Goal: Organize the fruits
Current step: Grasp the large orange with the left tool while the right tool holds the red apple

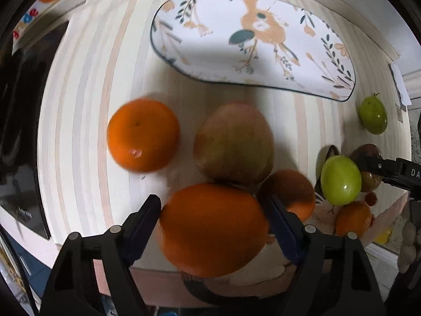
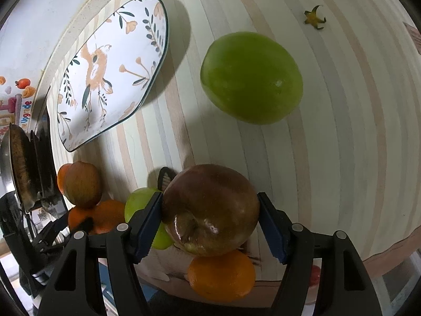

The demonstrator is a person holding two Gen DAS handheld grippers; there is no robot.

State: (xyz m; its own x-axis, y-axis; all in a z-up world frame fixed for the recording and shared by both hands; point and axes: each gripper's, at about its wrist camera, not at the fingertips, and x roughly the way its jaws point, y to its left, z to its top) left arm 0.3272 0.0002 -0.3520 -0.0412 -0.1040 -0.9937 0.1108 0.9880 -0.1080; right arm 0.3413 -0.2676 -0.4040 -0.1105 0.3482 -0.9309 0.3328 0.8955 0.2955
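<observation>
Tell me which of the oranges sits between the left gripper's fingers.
The big orange nearest the camera, flanked by both fingers; the other oranges lie clear of them.

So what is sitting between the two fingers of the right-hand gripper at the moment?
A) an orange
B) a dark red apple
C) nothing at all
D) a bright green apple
B: in the right wrist view the right gripper has its blue pads against both sides of a dark red apple, while the big green apple lies apart on the striped table.
</observation>
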